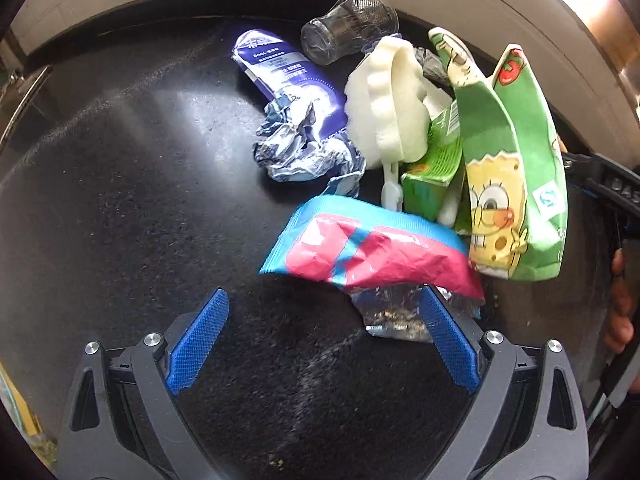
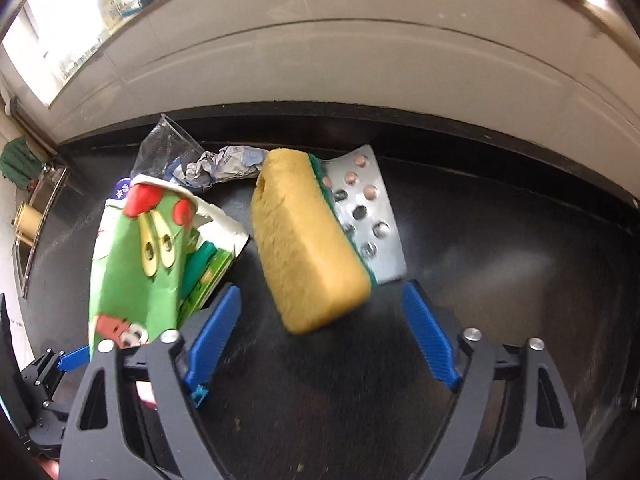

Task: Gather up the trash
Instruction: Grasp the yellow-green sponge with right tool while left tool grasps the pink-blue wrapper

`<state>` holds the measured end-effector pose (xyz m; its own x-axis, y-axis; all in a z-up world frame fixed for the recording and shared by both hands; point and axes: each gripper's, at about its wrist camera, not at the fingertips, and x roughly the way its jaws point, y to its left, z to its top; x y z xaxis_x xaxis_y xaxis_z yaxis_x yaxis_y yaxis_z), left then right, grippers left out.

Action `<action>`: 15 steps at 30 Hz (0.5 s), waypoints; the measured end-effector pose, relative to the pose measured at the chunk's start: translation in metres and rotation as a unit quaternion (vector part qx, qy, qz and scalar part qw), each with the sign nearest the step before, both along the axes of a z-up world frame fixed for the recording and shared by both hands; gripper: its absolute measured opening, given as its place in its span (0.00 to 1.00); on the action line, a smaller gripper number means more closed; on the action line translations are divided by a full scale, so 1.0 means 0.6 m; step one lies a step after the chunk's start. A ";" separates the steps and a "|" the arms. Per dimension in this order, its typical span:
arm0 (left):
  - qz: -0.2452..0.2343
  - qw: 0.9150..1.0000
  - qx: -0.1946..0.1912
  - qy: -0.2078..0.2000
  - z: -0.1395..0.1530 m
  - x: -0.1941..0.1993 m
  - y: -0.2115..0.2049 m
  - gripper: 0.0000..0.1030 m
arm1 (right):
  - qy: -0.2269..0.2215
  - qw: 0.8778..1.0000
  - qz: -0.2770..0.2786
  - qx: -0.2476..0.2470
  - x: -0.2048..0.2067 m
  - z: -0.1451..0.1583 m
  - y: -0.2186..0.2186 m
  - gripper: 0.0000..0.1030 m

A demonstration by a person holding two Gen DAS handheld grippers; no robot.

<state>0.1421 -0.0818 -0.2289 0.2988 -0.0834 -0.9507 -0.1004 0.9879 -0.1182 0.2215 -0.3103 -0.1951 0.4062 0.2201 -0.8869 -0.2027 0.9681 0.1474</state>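
A heap of trash lies on a black counter (image 1: 120,200). In the left wrist view my left gripper (image 1: 320,312) is open, just short of a pink and blue wrapper (image 1: 372,248). Behind it are a green cartoon snack bag (image 1: 516,184), a green carton (image 1: 436,160), white foam (image 1: 392,100), a purple packet (image 1: 288,76), crumpled foil (image 1: 300,148) and a clear plastic cup (image 1: 348,24). In the right wrist view my right gripper (image 2: 320,308) is open, with a yellow sponge (image 2: 308,240) between and just beyond its fingertips. A silver pill blister (image 2: 368,212) lies behind the sponge. The green bag (image 2: 144,248) is at left.
A pale wall (image 2: 360,60) runs behind the counter's back edge. A sink with a tap (image 2: 32,220) is at far left in the right wrist view. The other gripper's body (image 2: 36,384) shows at lower left there, and a hand (image 1: 620,300) at the right edge of the left wrist view.
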 end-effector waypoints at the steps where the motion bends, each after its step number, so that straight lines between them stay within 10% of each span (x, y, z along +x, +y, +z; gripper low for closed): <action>1: 0.001 1.000 0.000 -0.003 -0.001 0.002 0.000 0.90 | 0.003 1.000 0.004 -0.003 0.005 -0.003 0.002 0.63; 4: -0.002 1.000 -0.006 -0.017 -0.003 0.012 -0.003 0.87 | 0.011 1.000 0.021 0.000 0.012 -0.010 0.008 0.31; 5: -0.005 1.000 -0.015 -0.023 -0.002 0.016 -0.003 0.84 | 0.011 1.000 0.024 0.000 0.012 -0.010 0.012 0.30; 9: -0.027 0.999 -0.030 -0.028 -0.002 0.026 -0.009 0.21 | 0.000 1.000 0.029 0.008 -0.002 0.001 0.006 0.25; 15: -0.049 0.997 -0.039 -0.042 0.024 0.007 0.003 0.01 | -0.012 1.000 0.011 0.013 -0.045 0.042 -0.016 0.24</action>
